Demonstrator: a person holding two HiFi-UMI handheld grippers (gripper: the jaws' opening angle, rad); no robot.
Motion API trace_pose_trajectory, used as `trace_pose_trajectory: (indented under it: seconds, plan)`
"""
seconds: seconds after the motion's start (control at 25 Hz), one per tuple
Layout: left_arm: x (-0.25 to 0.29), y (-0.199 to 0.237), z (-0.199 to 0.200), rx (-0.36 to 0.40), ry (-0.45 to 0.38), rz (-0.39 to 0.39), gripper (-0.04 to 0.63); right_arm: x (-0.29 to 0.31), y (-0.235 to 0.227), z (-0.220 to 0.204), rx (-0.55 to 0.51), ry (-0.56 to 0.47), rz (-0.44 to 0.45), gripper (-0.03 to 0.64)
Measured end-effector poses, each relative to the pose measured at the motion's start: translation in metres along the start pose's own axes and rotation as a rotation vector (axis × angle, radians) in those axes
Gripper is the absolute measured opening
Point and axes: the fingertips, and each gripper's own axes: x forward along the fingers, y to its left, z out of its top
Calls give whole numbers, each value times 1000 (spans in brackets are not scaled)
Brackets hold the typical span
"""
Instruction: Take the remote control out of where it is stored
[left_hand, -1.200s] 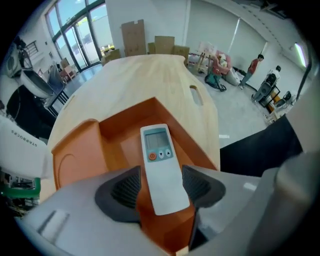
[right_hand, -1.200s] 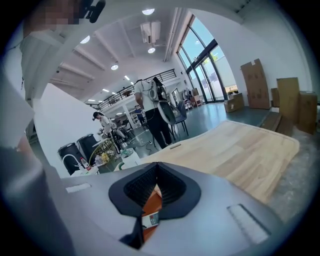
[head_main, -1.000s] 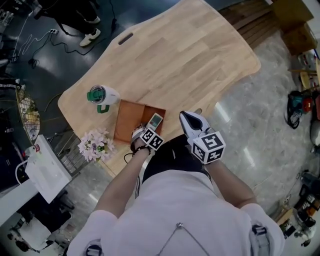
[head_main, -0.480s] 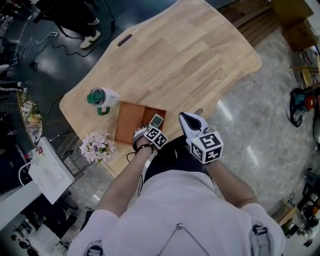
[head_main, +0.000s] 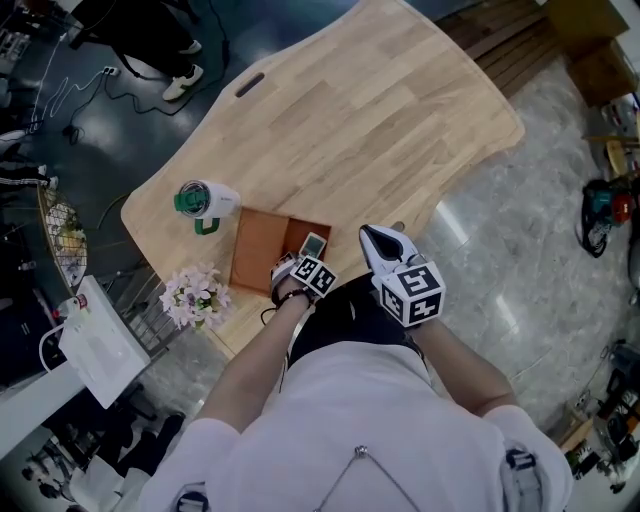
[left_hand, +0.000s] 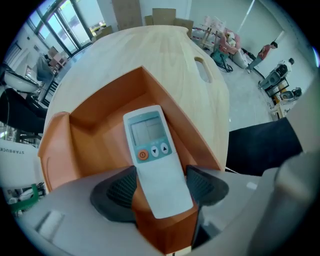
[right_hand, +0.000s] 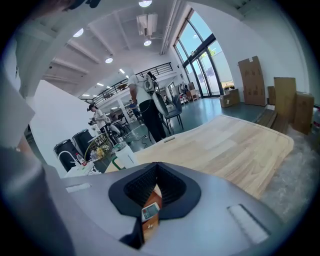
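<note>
Left claw (left_hand: 161, 184) closed on the remote control (left_hand: 151, 150). Its two dark ribbed pads (left_hand: 119, 190) stand against the long edges of the remote's lower half. The remote faces up, screen and three buttons toward the far end. Its lower end rests over the near corner of the open orange-brown box (left_hand: 95, 132); its screen end lies slanted above the box's interior. In the left gripper view the box's side walls rise to either side of the remote, and its far corner points away across the table (left_hand: 170, 55).

Right claw (right_hand: 156, 167) closed on nothing, its tips together. Only a narrow slit remains toward the camera, and the box and remote show through it in the distance. In the head view this claw is held at the near table edge, to the right of the box and apart from it.

The box sits close to the near table edge, just in front of the person. A white cup with a green lid (head_main: 205, 198) stands left of the box, apart from it. A bunch of pale flowers (head_main: 194, 293) lies at the near left edge. Beyond the box and to its right the table surface is wide bare wood.
</note>
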Motion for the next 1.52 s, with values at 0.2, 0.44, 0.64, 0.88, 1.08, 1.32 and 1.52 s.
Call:
trace_pose_trajectory:
  seconds: [0.2, 0.44, 0.64, 0.88, 1.08, 1.32, 1.52]
  plan:
    - [-2, 2, 2, -16, -10, -4, 314, -2, -7, 0, -5, 8, 2, 28]
    - [-8, -1, 0, -90, -71, -39, 290, -4, -7, 3, -14, -2, 12, 28]
    - [-20, 0, -7, -167, -138, -63, 279, -6, -7, 6, -23, -7, 26, 28]
    - [-43, 6, -12, -230, -230, -56, 272, -4, 0, 10, -41, -10, 50, 28]
    - [-63, 12, -14, -270, -307, -36, 268, 1, 10, 15, -63, -12, 74, 28]
    - [-108, 19, -9, -336, -461, 4, 267, 4, 21, 24, -90, -22, 99, 28]
    - [-183, 36, 2, -404, -682, 40, 267, 7, 33, 42, -130, -48, 121, 28]
